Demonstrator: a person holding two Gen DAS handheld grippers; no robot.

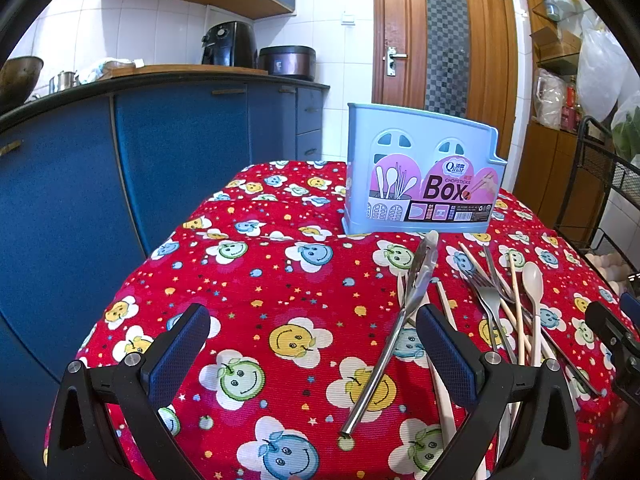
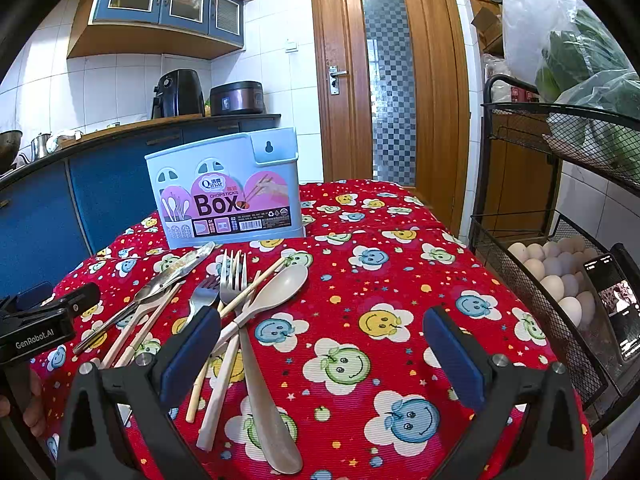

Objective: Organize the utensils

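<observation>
Starting at the left of the red smiley-print tablecloth (image 1: 256, 288), the left gripper (image 1: 312, 350) hangs with its blue-padded fingers spread wide and nothing between them, over bare cloth. Just right of it lies the pile of loose utensils: metal tongs (image 1: 404, 312) pointing toward the box, forks (image 1: 490, 300), wooden chopsticks (image 1: 516, 300) and a pale spoon (image 1: 534, 280), crossed over one another. From the right wrist view the same heap sits left of centre, with a beige spoon (image 2: 276, 292) and a fork (image 2: 234, 276) on top, and the right gripper (image 2: 322, 354) is likewise released and empty, its left finger just over the heap's near edge. Behind the pile, at the far side of the table, stands the light blue chopsticks box (image 2: 228, 196), upright. By my reading the sorting has not begun: every utensil I can see lies on the cloth, and nothing sticks up above the box's rim. All of it is left to do. The inside of the box is hidden by its front wall, so its compartments cannot be judged. The near ends of several handles are covered by the gripper bodies, and how many chopsticks lie in the tangle is hard to count. At far right, a black wire rack (image 2: 532, 248) holds eggs.
</observation>
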